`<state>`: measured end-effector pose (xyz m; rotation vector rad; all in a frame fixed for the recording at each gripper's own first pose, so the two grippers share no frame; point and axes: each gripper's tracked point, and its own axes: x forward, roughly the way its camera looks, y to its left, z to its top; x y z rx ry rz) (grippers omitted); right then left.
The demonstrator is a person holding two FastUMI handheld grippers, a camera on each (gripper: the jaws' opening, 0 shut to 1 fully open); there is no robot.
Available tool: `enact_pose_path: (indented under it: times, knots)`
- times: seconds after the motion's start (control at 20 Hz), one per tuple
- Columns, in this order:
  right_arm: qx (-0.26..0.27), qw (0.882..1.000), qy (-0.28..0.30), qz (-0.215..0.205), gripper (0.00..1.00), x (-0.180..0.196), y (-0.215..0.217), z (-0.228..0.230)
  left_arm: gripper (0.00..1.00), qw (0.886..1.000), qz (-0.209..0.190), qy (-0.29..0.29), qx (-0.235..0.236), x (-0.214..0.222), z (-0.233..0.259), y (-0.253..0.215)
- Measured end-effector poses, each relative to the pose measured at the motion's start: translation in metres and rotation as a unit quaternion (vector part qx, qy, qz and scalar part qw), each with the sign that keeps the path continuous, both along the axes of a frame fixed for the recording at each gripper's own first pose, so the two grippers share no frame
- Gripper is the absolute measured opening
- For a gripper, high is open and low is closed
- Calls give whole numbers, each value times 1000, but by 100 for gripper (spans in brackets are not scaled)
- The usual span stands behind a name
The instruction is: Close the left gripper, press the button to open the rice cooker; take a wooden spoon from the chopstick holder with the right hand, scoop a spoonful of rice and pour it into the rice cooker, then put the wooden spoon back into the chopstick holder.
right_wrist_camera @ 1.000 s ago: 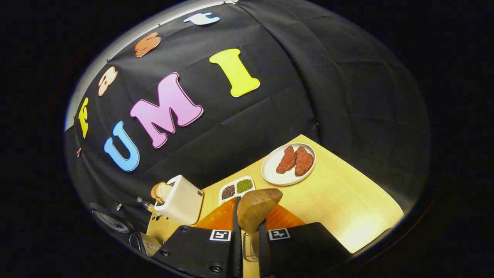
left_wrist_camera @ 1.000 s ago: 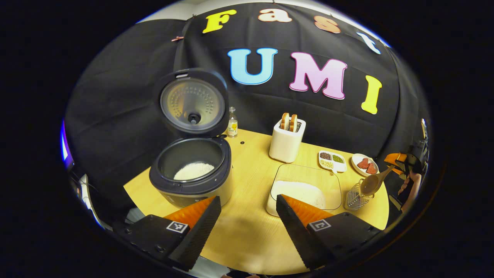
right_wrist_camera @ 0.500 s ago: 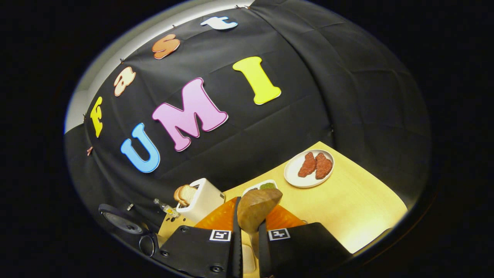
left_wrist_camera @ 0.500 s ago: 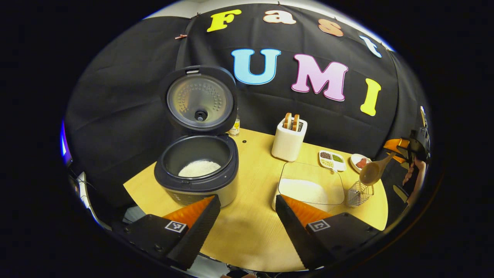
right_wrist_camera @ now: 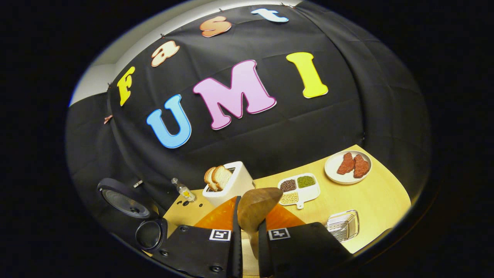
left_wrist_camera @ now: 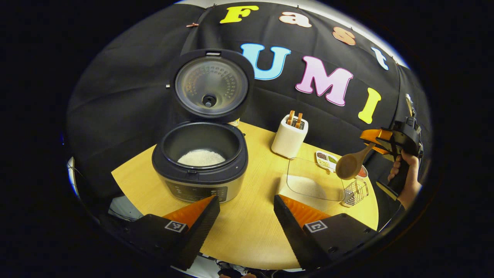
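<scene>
The rice cooker stands open on the left of the table, lid upright, with white rice in its pot. My left gripper hangs open in front of it, holding nothing. Off to the right, my right gripper is shut on the handle of the wooden spoon, whose bowl hovers above the wire chopstick holder and the edge of the glass rice dish. In the right gripper view the spoon rises between the fingers of that gripper, with the holder lower right.
A white toaster with bread stands behind the glass dish, beside a sectioned dish of beans and a plate of meat. A small bottle is near the cooker. A hand holds the right gripper.
The right gripper has lifted the spoon higher above the holder and swung left toward the table's middle. The left gripper has drawn back and stays open.
</scene>
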<state>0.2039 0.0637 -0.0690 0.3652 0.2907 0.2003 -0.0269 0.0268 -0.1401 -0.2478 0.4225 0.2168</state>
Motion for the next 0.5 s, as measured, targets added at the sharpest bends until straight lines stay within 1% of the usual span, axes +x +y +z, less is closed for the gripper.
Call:
enact_pose_path:
  times: [0.1, 0.2, 0.3, 0.4, 0.5]
  knots:
    - [-19, 1000, -5, 4, 20, 3, 16, -17, 96, 1000, -1, 4, -6, -4, -11, 14]
    - [-42, 999, -5, 8, 20, 7, 29, -43, 96, 1000, -3, 3, 7, -9, -21, 29]
    - [-66, 998, 4, 13, 20, 7, 35, -70, 96, 1000, -12, 7, 10, -14, -31, 40]
    - [-75, 997, 8, 6, 21, 10, 38, -89, 96, 1000, -21, 17, 8, -19, -44, 48]
    - [-76, 997, 26, 3, 21, 7, 41, -111, 96, 999, -28, 28, 6, -21, -57, 52]
